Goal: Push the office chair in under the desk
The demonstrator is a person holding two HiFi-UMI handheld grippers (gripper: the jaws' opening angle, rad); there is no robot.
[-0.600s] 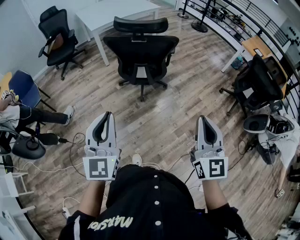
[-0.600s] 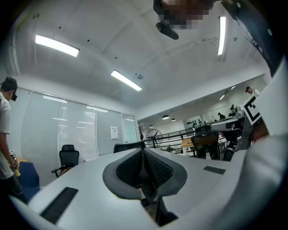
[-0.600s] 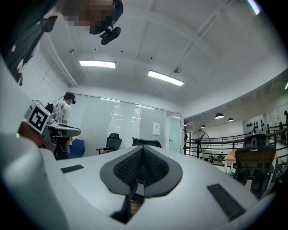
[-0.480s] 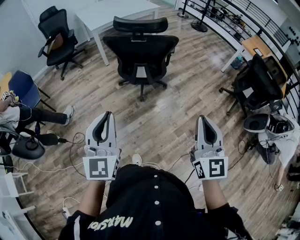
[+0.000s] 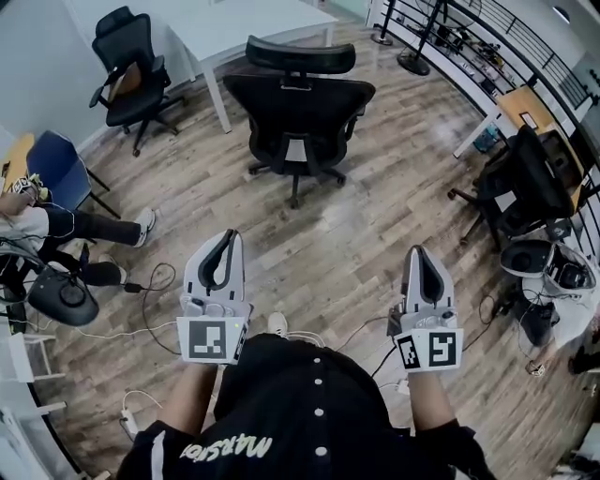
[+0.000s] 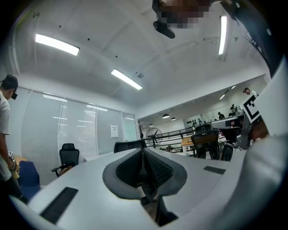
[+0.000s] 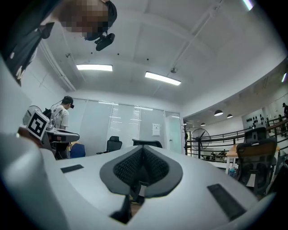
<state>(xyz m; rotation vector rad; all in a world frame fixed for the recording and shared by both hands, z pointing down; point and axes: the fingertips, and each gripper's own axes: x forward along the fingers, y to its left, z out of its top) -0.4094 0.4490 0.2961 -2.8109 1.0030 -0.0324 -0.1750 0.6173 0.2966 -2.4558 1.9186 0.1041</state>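
A black mesh office chair (image 5: 298, 105) stands on the wood floor with its back toward me, just in front of a white desk (image 5: 246, 26). Its headrest (image 6: 129, 145) shows over my jaws in the left gripper view, and its headrest (image 7: 148, 143) peeks over them in the right gripper view too. My left gripper (image 5: 226, 242) is held near my body, well short of the chair, shut and empty. My right gripper (image 5: 420, 256) is level with it on the right, likewise shut with nothing in it.
A second black chair (image 5: 131, 67) stands far left by the wall, a third (image 5: 528, 183) at the right beside a wooden desk (image 5: 525, 105). A blue chair (image 5: 52, 169) and a seated person's legs (image 5: 89, 228) are at left. Cables (image 5: 155, 281) trail on the floor.
The whole view has shifted: the chair and desk sit slightly lower and to the right in the frame. Both grippers appear a little lower and remain shut.
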